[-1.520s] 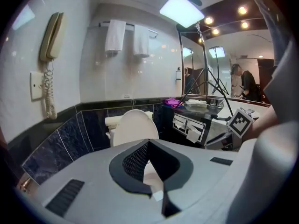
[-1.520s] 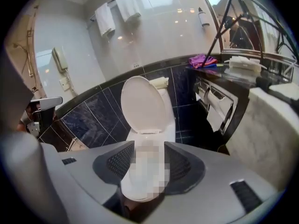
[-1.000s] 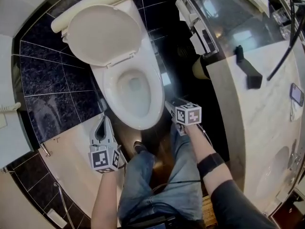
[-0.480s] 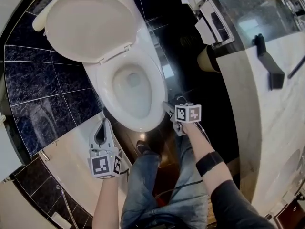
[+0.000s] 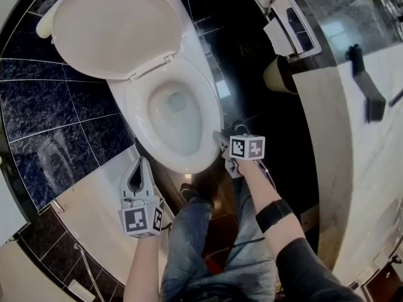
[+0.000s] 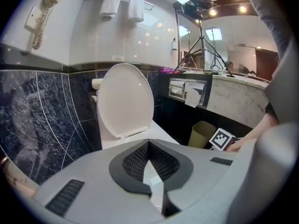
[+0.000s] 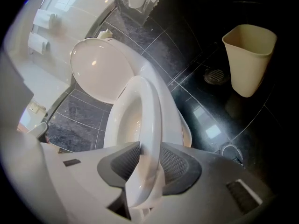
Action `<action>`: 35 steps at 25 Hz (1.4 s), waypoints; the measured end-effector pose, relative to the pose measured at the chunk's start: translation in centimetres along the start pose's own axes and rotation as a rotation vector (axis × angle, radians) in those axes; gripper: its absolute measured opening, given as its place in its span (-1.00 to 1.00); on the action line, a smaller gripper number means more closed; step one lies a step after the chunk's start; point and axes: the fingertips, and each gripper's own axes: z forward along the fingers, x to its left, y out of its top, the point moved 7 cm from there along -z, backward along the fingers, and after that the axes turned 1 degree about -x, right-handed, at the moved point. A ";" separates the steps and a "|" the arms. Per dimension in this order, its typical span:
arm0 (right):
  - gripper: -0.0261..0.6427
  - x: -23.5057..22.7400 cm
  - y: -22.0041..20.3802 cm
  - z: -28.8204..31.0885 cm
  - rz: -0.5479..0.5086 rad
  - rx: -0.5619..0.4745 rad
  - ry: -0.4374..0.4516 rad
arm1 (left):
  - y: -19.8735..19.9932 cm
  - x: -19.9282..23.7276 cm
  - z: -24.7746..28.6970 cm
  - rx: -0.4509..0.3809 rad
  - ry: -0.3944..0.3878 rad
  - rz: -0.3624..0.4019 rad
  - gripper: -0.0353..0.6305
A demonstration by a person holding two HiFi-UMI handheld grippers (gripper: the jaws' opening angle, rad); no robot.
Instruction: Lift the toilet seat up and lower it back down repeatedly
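Toilet seat (image 7: 147, 107): white ring, lying down on the bowl (image 5: 173, 121), as far as the views show. Its front right edge sits in the right gripper.

Lid (image 5: 113, 27): raised, leaning back against the wall behind the bowl, well apart from both tools.

Right gripper (image 7: 150, 149): jaws have just been closing. The seat's rim fills the gap between them, and both pads (image 7: 126, 160) look pressed against it, one above and one below the rim.

Left gripper (image 6: 148, 143): jaws together at the tips, nothing between them. It is held out beside the bowl's front left and touches nothing.

Waste bin (image 7: 247, 59): beige, on the dark floor to the right of the bowl, out of the way.

Step in hand, as judged: taking hold of the seat at the start of a lift. The grip is on, the seat not yet raised.

Next move, as judged: swing the front edge up and back in an arc about the hinge at the rear. The wrist should turn with the seat so the pads do not slip off the smooth rim. Stop as the seat nears the lid, then reverse gently to avoid a slam.
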 end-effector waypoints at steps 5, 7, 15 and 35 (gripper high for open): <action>-0.50 -0.3 -0.2 0.0 0.055 -0.013 -0.003 | -0.7 0.7 -0.4 0.011 0.004 -0.010 -0.90; -0.51 -0.3 -0.2 -0.1 0.061 -0.019 0.004 | -1.0 1.1 -0.5 0.016 0.008 -0.016 -0.90; -0.52 0.2 0.0 -0.4 0.067 -0.004 -0.018 | -1.6 1.0 -0.6 0.025 0.003 -0.026 -0.90; -0.54 9.9 6.0 -8.5 0.070 0.035 0.041 | -4.2 -2.3 -8.7 0.202 0.038 -0.097 -0.90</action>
